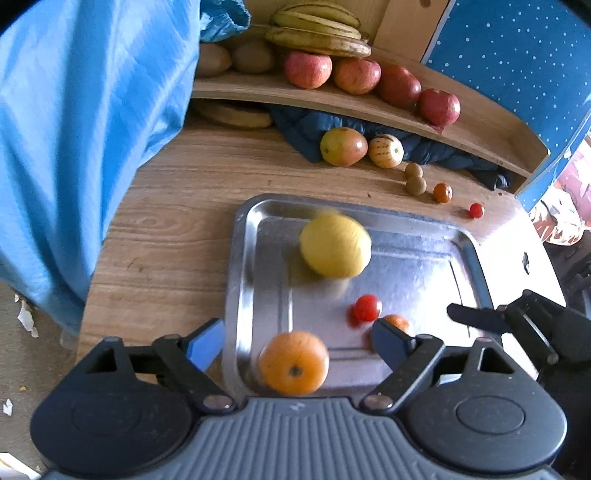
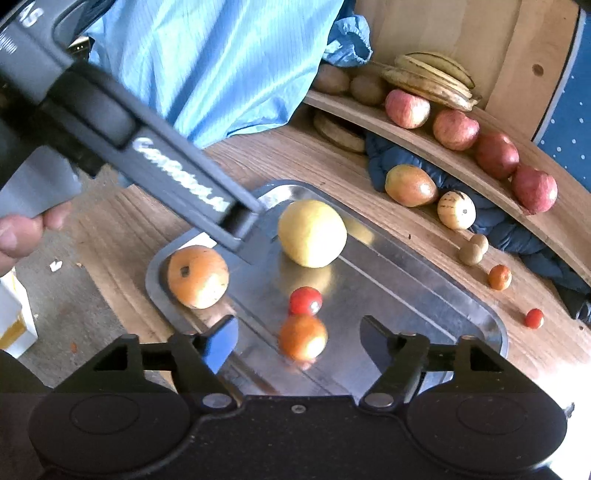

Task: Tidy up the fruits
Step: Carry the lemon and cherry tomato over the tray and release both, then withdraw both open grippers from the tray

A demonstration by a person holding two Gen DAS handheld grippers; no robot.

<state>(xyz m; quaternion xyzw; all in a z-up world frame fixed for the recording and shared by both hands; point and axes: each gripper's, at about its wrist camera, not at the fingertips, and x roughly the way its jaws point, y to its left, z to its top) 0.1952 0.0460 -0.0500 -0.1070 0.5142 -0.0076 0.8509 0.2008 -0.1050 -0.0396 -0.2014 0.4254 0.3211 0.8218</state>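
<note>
Left wrist view was filled nearest by the left gripper (image 1: 295,343), its jaws spread wide with nothing pressed between them; an orange (image 1: 293,362) was seen lying between them on the near end of a steel tray (image 1: 469,240), apparently let go there so that it would be gathered with the rest. Just beyond, a small red tomato (image 1: 367,307) and a small orange fruit (image 1: 397,321) were seen on the tray floor, and farther in, a blurred yellow fruit (image 1: 335,245).

From the right wrist view, the right gripper (image 2: 299,339) was likewise found wide open and empty, the small orange fruit (image 2: 303,336) lying free between its jaws. The tray was judged to serve as the collecting place, four fruits already being in it.

Past the tray, on the wooden surface (image 1: 166,221), a mango (image 1: 343,146), a pale striped fruit (image 1: 386,150), two small brown fruits (image 1: 414,178), another small orange fruit (image 1: 442,192) and a cherry tomato (image 1: 476,210) were left loose, presumably yet to be sorted. Farthest off, apples (image 1: 308,69) and bananas (image 1: 317,33) were kept in rows on a curved shelf (image 1: 480,129).
</note>
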